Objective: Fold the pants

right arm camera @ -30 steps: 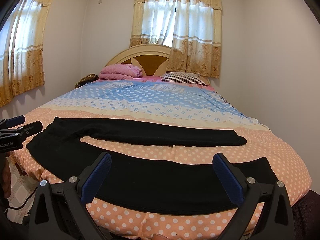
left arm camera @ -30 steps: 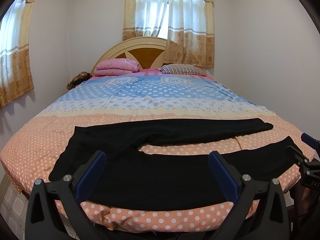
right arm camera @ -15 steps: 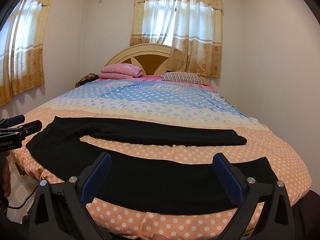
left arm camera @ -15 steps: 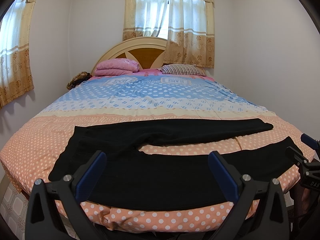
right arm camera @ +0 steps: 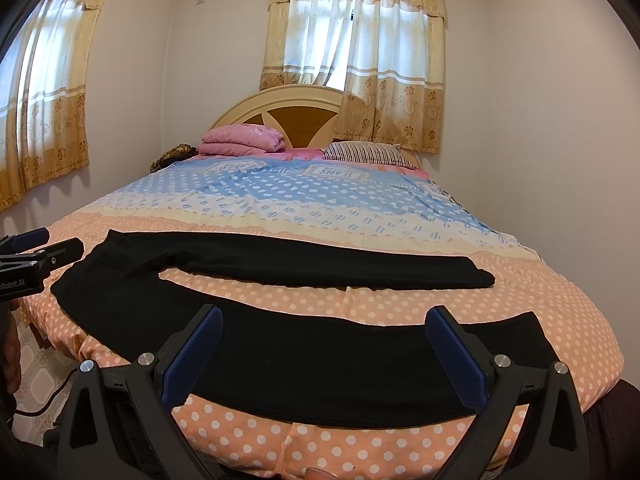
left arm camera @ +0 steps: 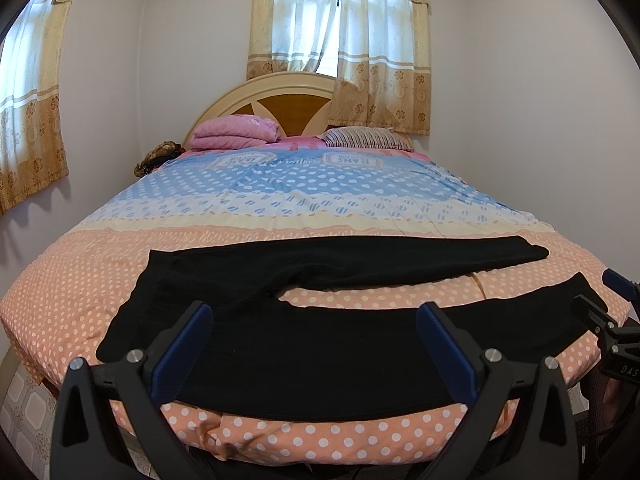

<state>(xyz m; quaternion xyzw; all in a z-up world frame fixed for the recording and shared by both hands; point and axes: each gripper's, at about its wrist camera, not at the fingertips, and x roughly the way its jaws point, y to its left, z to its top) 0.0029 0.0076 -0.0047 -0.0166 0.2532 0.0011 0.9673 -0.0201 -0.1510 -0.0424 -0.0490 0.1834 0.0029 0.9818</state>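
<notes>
The black pants (left arm camera: 304,340) lie flat across the foot of the bed (left arm camera: 320,208), waistband toward the left, the two legs splayed apart and running to the right. The near leg runs along the bed's front edge; the far leg (right arm camera: 320,266) lies further up the bedspread, with a strip of dotted cover showing between them.

The left gripper (left arm camera: 316,340) hangs in front of the bed over the waist and upper part of the near leg, its blue-padded fingers spread wide, holding nothing. The right gripper (right arm camera: 324,344) hangs the same way over the middle and lower part of the near leg, fingers apart and empty. Neither touches the cloth yet.

The step in hand looks like the first fold: bringing one leg over onto the other. To do it well, the left gripper should take the waistband at its near corner and the right gripper the cuff of the near leg, both pinching only that leg's layers and not the bedspread beneath. Both should then lift together, keeping the leg taut between them so it does not sag or twist, carry it up the bed and lay it edge to edge on the far leg. The likely fault is a crooked overlap, since the legs are not parallel; the cuff end must travel further than the waist end.
</notes>
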